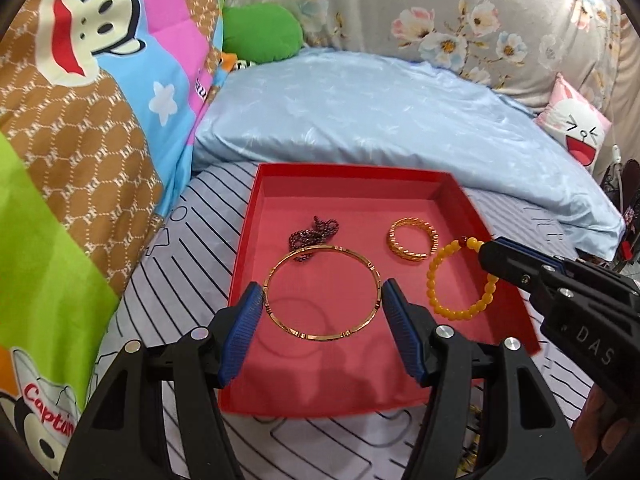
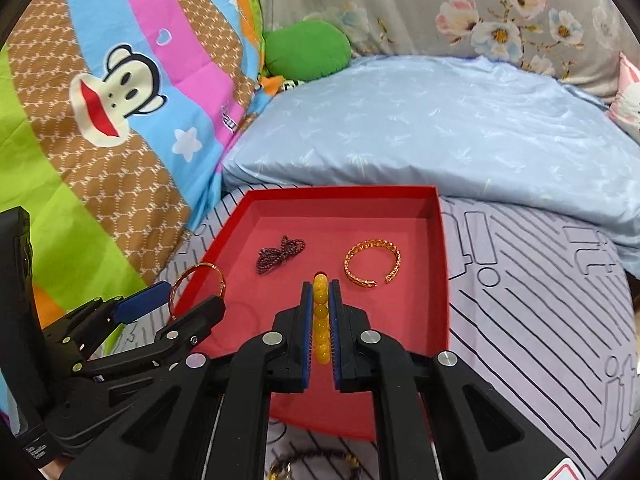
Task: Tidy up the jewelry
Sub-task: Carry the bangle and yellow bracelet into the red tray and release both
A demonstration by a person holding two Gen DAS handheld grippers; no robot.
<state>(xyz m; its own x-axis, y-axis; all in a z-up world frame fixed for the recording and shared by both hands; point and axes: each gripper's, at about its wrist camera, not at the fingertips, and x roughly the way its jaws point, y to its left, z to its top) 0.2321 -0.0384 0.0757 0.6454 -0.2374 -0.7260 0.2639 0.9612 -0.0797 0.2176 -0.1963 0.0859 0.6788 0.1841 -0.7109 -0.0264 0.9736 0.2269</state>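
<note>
A shallow red tray (image 1: pixel 344 172) (image 2: pixel 340 193) lies on the striped bedsheet. In it rest a dark chain (image 1: pixel 314 232) (image 2: pixel 280 258) and an open gold cuff (image 1: pixel 412 242) (image 2: pixel 372 264). My left gripper (image 1: pixel 322 296) (image 2: pixel 188 300) is shut on a thin gold bangle (image 1: pixel 320 336) (image 2: pixel 200 266), which spans the gap between the blue pads and casts a shadow on the tray floor. My right gripper (image 2: pixel 321 292) (image 1: pixel 486 250) is shut on a yellow bead bracelet (image 2: pixel 320 304) (image 1: pixel 431 276), which hangs over the tray's right side.
A pale blue pillow (image 1: pixel 360 112) lies just behind the tray. A cartoon quilt (image 1: pixel 80 140) rises on the left, with a green plush (image 1: pixel 260 32) behind it. A pink cushion (image 1: pixel 576 128) sits far right. Another beaded piece (image 2: pixel 312 460) lies on the sheet in front of the tray.
</note>
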